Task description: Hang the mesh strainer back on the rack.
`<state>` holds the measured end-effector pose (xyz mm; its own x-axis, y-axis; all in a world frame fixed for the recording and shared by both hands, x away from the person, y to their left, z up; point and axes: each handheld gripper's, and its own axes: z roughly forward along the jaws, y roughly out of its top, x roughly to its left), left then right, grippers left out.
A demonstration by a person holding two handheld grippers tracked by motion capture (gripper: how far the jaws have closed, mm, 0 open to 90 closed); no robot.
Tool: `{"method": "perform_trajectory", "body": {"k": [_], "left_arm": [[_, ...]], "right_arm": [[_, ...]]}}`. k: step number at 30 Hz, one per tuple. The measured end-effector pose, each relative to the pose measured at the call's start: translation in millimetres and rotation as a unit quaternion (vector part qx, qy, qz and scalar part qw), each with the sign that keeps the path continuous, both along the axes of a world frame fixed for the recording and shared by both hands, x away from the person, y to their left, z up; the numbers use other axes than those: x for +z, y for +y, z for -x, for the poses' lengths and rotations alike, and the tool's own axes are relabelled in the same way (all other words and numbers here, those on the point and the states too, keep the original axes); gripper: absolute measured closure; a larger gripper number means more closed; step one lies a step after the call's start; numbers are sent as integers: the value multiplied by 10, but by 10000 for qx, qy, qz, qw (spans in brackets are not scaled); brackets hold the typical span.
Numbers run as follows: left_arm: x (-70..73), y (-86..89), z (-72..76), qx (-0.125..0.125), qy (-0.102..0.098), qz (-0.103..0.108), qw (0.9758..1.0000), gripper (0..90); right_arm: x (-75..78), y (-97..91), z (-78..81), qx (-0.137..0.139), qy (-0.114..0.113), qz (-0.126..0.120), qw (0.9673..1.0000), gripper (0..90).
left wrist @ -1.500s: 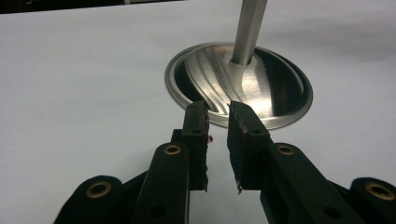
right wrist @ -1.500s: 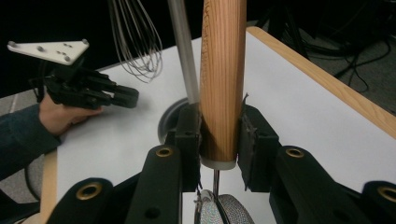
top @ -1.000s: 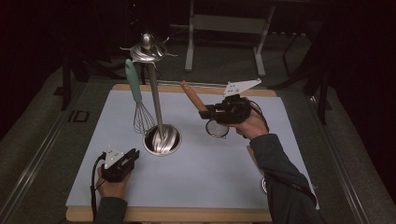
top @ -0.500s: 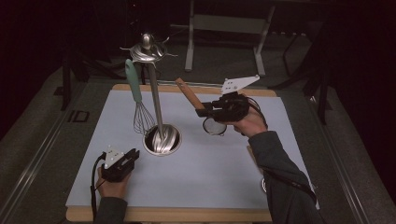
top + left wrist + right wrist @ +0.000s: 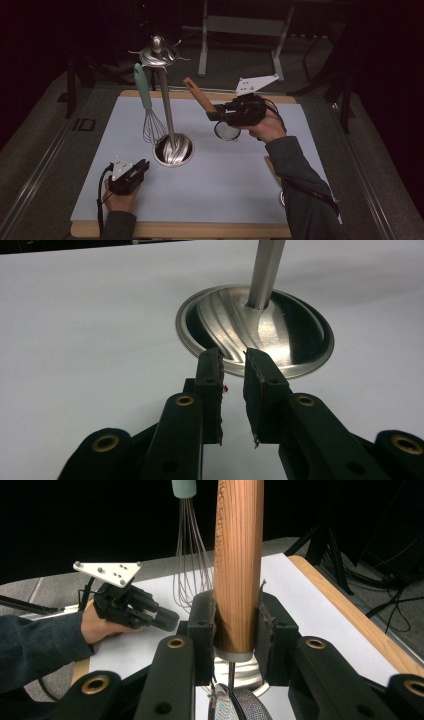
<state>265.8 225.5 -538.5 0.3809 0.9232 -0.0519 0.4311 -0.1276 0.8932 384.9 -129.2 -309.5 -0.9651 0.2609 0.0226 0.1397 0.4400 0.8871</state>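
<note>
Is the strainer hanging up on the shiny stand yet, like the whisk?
Not yet. The whisk already hangs from the top of the stand. The right gripper is clamped on the strainer's wooden handle, with the mesh bowl lifted off the table. Hooking it on the stand likely comes next. The left gripper rests near the stand's base, jaws apart, holding nothing.

Whisk (image 5: pixel 150 117) w/ green handle hanging on steel stand (image 5: pixel 172 150), white mat (image 5: pixel 230 175)
</note>
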Motion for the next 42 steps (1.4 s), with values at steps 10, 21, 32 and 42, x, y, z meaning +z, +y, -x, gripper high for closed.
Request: {"method": "perform_trajectory", "body": {"k": [10,21,32,42], "left_arm": [[1,3,2,-1,-8,8,10000,774],[0,4,3,0,-18,11,10000,774],[1,2,4,-1,-14,4,10000,774],[1,3,3,0,-6,4,10000,772]], "right_arm": [[156,82,21,40,-94,-56,9999,717],[310,153,65,118,-210,-112,9996,717],[410,185,105,156,-288,-132,9994,717],[460,214,144,269,-310,-203,9989,717]]}}
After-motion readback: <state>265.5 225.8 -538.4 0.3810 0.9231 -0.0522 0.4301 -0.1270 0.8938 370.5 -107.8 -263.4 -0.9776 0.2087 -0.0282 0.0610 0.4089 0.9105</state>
